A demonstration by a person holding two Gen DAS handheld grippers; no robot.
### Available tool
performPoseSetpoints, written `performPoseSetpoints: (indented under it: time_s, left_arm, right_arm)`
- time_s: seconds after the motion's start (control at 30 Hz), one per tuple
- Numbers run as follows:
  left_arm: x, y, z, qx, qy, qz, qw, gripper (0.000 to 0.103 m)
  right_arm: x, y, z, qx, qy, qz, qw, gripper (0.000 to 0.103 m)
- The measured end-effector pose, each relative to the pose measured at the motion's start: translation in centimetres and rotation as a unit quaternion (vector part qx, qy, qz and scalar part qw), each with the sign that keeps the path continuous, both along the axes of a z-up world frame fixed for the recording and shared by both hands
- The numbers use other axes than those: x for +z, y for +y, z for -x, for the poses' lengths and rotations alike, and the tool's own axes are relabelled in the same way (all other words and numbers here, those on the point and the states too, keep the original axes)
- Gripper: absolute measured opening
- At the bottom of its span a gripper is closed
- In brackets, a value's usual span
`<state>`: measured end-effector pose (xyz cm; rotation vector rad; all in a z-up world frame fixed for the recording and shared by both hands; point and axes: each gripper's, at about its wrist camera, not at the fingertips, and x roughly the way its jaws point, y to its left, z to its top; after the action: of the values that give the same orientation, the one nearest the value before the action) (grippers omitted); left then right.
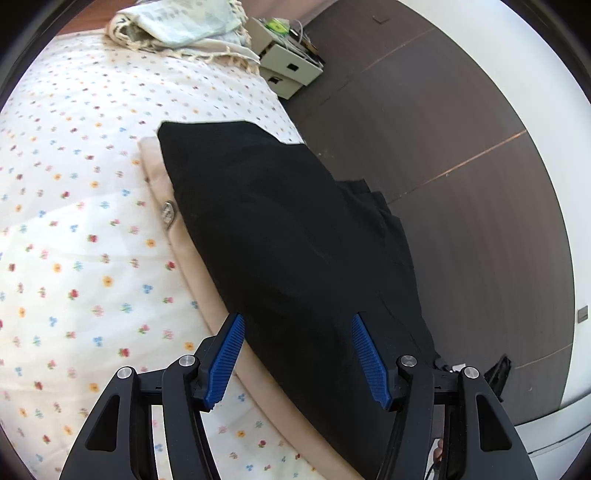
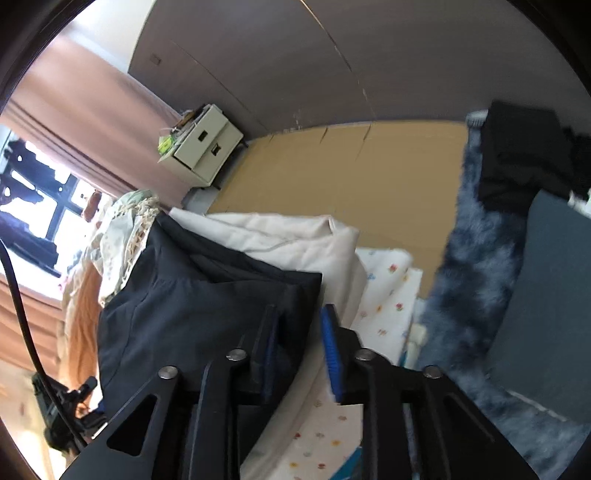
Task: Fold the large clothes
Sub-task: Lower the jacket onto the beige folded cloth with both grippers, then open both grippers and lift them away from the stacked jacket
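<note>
A large black garment lies along the bed's edge on top of a beige garment, part of it hanging over the side. My left gripper hovers over the black garment's near end, jaws wide apart and empty. In the right wrist view the same dark garment lies folded over a cream garment. My right gripper has its blue pads narrowly apart around the dark garment's corner edge; whether they pinch it is unclear.
A floral bedsheet covers the bed. A fringed folded blanket lies at the head. A cream drawer unit stands by the dark wall. A blue shaggy rug and wooden floor lie beside the bed.
</note>
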<state>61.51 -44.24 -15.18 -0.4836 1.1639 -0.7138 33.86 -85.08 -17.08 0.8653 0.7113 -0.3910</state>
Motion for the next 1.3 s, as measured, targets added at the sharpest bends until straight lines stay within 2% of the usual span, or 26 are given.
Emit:
performPoseSetpoints:
  time_s: [0.07,0.13,0.2,0.23,0.27,0.37,0.47,0.63,0.77,0.87,0.93,1.03,1.07,1.1,1.13,1.23,1.3]
  left_arm:
    - [0.1,0.9,0.3,0.003,-0.002,-0.001,1.0000,0.061]
    - [0.3,1.0,0.7,0.002,-0.005,-0.001,1.0000,0.061]
    - [0.4,1.5,0.7,0.000,-0.006,-0.002,1.0000,0.061]
    - [0.5,1.6,0.9,-0.003,-0.009,-0.004,0.9999,0.061]
    - [0.7,1.6,1.1,-0.006,-0.014,-0.007,0.9999,0.061]
    - [1.1,1.2,1.5,-0.022,-0.028,-0.012,0.9993,0.061]
    - [0.9,0.4,1.6,-0.033,-0.034,-0.011,0.9988,0.061]
    - [-0.2,0.4,1.5,-0.036,-0.025,-0.014,0.9990,0.061]
    - [-0.5,1.5,1.4,-0.028,-0.021,-0.026,0.9991,0.061]
    - [0.1,2.9,1.6,-0.020,-0.026,-0.034,0.9989,0.061]
    - [0.9,3.7,1.7,-0.016,-0.027,-0.032,0.9990,0.061]
    - [2.5,4.9,2.2,-0.011,-0.033,-0.035,0.9988,0.062]
    - [3.3,5.3,2.6,-0.009,-0.039,-0.039,0.9984,0.062]
    - [4.1,5.6,3.2,-0.008,-0.047,-0.043,0.9979,0.063]
    - [4.7,5.9,3.4,-0.007,-0.054,-0.044,0.9975,0.067]
    - [7.1,6.9,4.7,0.001,-0.079,-0.049,0.9957,0.083]
    - [8.7,7.4,5.9,0.003,-0.093,-0.049,0.9945,0.087]
  right_arm:
    - [-0.1,0.1,-0.5,0.018,-0.002,-0.013,1.000,0.027]
    - [-0.5,0.2,-1.1,0.021,0.007,-0.019,1.000,0.027]
    - [-0.8,0.1,-1.0,0.015,-0.004,-0.030,0.999,0.027]
    - [-0.7,-0.1,-0.8,0.008,-0.015,-0.030,0.999,0.013]
    - [-0.5,-0.1,-0.6,0.005,-0.025,-0.026,0.999,0.008]
    - [0.9,-0.2,-0.6,0.006,-0.046,0.000,0.999,0.007]
    - [1.3,-0.6,-1.3,-0.002,-0.045,0.014,0.999,0.006]
    - [-0.8,-2.1,-2.6,-0.033,-0.013,0.011,0.999,0.006]
    - [-2.0,-2.2,-2.8,-0.036,0.008,0.006,0.999,0.006]
    - [-1.1,-2.0,-2.3,-0.038,0.021,0.008,0.999,0.010]
    - [-0.1,-1.7,-1.8,-0.037,0.027,0.019,0.999,0.016]
    - [1.9,-0.7,-0.6,-0.024,0.024,0.028,0.999,0.018]
    - [2.5,-0.4,-0.1,-0.019,0.024,0.029,0.999,0.020]
    - [2.8,-0.1,0.2,-0.017,0.024,0.030,0.999,0.029]
    - [3.6,0.4,0.8,-0.013,0.022,0.035,0.999,0.037]
    - [5.5,1.7,2.2,-0.003,0.017,0.045,0.999,0.044]
    - [6.7,2.8,3.3,0.005,0.011,0.044,0.999,0.050]
